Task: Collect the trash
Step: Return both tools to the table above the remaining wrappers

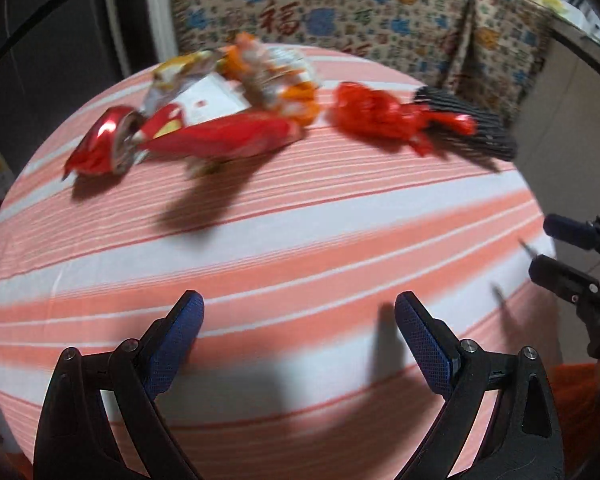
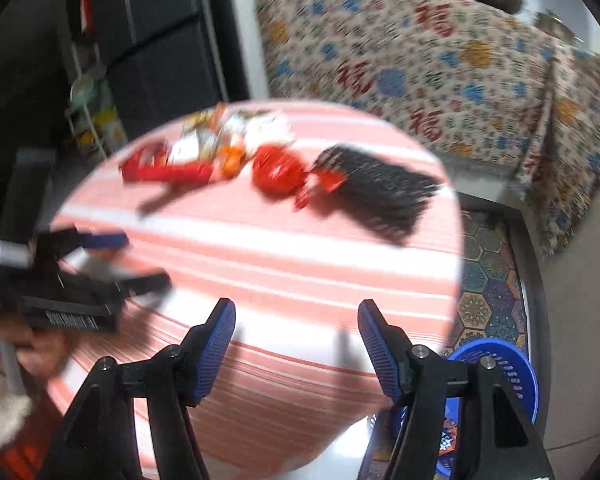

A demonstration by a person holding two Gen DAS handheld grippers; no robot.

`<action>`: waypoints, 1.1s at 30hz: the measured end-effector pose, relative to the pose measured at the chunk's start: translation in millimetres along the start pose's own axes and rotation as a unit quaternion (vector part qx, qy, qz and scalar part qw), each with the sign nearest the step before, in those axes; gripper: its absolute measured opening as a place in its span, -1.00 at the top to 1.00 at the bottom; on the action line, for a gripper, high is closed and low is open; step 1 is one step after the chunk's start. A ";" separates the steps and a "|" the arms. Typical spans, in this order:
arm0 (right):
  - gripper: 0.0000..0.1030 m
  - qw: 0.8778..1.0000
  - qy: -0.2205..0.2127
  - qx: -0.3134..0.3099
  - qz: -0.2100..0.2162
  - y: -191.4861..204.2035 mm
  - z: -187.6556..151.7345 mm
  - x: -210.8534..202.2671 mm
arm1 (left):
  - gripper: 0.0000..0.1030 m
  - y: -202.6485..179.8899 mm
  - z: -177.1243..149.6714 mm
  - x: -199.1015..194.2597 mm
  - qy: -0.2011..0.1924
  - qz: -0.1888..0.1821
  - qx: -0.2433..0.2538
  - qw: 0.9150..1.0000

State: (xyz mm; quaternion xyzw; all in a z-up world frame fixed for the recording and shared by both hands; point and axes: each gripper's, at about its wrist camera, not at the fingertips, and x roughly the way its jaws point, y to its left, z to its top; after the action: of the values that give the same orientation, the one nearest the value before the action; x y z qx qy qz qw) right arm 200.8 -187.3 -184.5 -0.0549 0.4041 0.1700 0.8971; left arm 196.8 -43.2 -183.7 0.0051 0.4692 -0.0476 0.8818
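Observation:
On the far side of the round striped table (image 1: 300, 240) lies a heap of trash: a crushed red can (image 1: 104, 144), a long red wrapper (image 1: 228, 136), orange and white wrappers (image 1: 268, 76), a crumpled red wrapper (image 1: 376, 114) and a black ridged tray (image 1: 468, 128). My left gripper (image 1: 298, 326) hangs open and empty over the near part of the cloth. My right gripper (image 2: 296, 334) is open too, with nothing between its fingers, above the table's near right edge (image 2: 340, 280). The heap (image 2: 204, 156), red wrapper (image 2: 278, 174) and black tray (image 2: 380, 196) lie beyond it.
A blue plastic basket (image 2: 496, 364) stands on the floor under the table's right edge, with wrappers inside. A patterned cloth (image 2: 440, 76) covers furniture behind the table. Dark cabinets (image 2: 156, 40) stand at the left. The other gripper (image 2: 80, 280) and a hand show at the left.

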 end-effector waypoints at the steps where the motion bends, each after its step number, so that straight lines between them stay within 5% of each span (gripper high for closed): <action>1: -0.26 1.000 0.005 -0.008 -0.004 5.7 0.5 8.0 | -0.89 2.4 1.0 2.3 -0.005 0.006 0.003 1.000; 9: -0.29 0.999 0.033 -0.021 -0.017 12.0 5.0 41.6 | -0.99 25.1 14.2 16.9 -0.006 0.004 0.026 1.000; 19: -0.50 0.999 0.018 -0.025 -0.022 4.9 10.6 49.3 | -0.99 43.3 32.1 29.5 -0.011 0.001 0.027 1.000; 33: -0.50 0.998 0.035 0.004 -0.057 -66.5 28.0 49.8 | -0.99 42.6 30.2 27.9 -0.011 0.003 0.029 1.000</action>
State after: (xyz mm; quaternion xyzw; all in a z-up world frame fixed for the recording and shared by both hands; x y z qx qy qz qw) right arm 274.5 -230.0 -205.4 -0.0803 0.4326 0.1152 0.8906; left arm 241.1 -4.6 -191.5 0.0318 0.4576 -0.0589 0.8866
